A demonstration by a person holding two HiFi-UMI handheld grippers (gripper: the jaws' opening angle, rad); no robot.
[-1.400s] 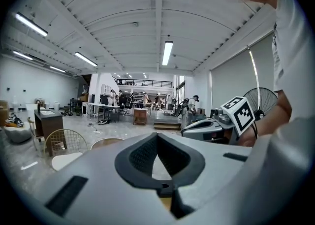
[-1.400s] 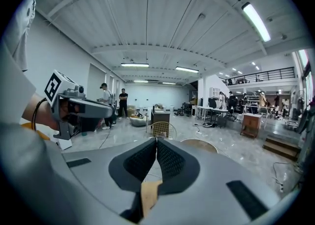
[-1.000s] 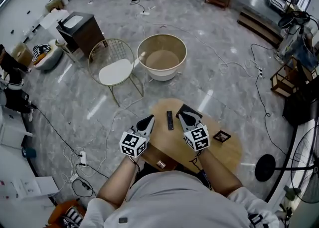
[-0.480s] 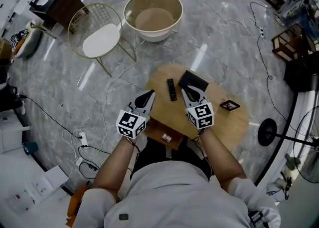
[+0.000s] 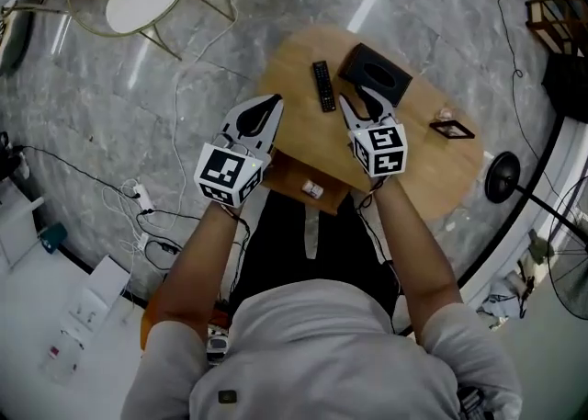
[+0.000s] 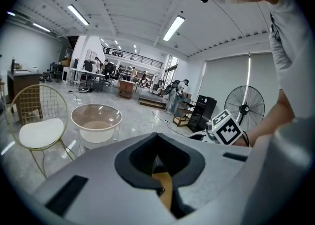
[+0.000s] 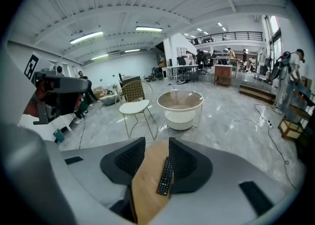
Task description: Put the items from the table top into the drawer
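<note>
Black oblong remote control (image 5: 322, 85): lies flat on the round wooden surface (image 5: 418, 175), toward its far edge, untouched. Just beside it, to its right, is a black rectangular box (image 5: 378, 72). Well apart, at the right edge, is a small black square frame (image 5: 452, 130). None of the three is stowed yet. Wooden drawer (image 5: 289, 173) stands pulled out under the near edge, with a small white object (image 5: 312, 189) inside.

Right claw (image 5: 358, 99): over the surface between remote control and box, touching neither. Jaws have just been opening and now stand released. In the right gripper view the remote control (image 7: 165, 176) shows through the gap, ahead and below, not gripped.

Left claw (image 5: 267, 107): clenched on nothing, at the left edge of the surface.

Step, as judged: approach for a pick, probably the remote control. The next move calls for lowering the right claw to straddle the remote control's narrow width, then closing. It is thin and flat on wood, so the jaws must reach right down to the surface.
</note>
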